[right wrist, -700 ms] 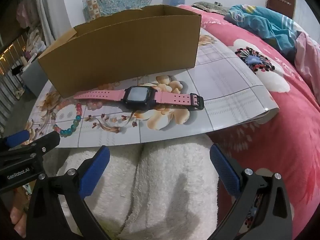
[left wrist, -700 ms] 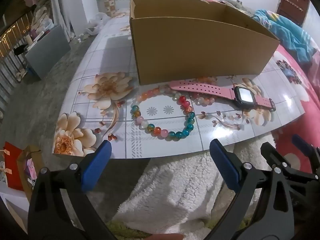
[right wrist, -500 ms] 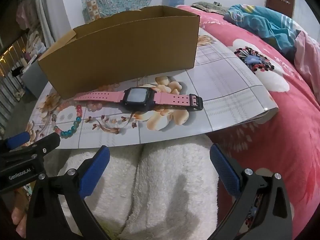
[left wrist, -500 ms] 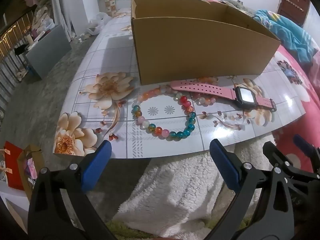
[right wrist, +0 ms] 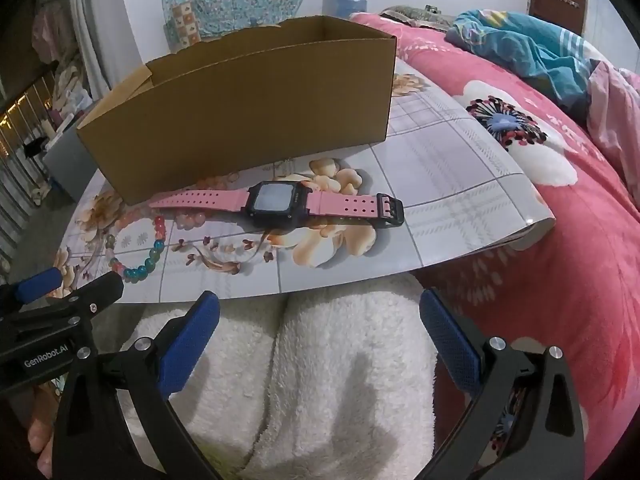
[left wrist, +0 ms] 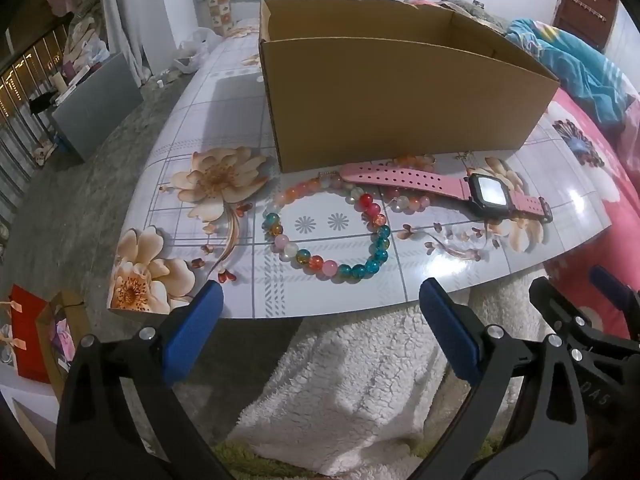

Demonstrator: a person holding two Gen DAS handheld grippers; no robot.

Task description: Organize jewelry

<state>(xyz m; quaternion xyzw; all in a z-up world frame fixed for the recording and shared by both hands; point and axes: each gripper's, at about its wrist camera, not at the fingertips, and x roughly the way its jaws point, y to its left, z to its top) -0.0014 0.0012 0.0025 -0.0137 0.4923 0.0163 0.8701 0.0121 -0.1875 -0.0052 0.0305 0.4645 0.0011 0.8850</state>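
A bracelet of coloured glass beads (left wrist: pixel 328 232) lies on the flowered mat (left wrist: pixel 224 132), in front of an open cardboard box (left wrist: pixel 400 108). A pink-strapped watch with a black case (left wrist: pixel 486 196) lies to its right, one strap end over the beads. My left gripper (left wrist: pixel 320 332) hangs open just short of the mat's near edge, below the bracelet, with nothing between its blue pads. In the right wrist view the watch (right wrist: pixel 276 202) lies flat before the box (right wrist: pixel 248 120). My right gripper (right wrist: pixel 320 340) stands open over white fleece, holding nothing.
White fleece (right wrist: pixel 340 380) covers the ground under both grippers. A red flowered bedspread (right wrist: pixel 560 260) and a teal blanket (right wrist: pixel 532 52) lie to the right. On the left the mat ends at a grey floor (left wrist: pixel 68 200), with a red bag (left wrist: pixel 28 332) below.
Both views have shifted only slightly; the bracelet, watch and box lie where they were. Both grippers stay open and hold nothing.
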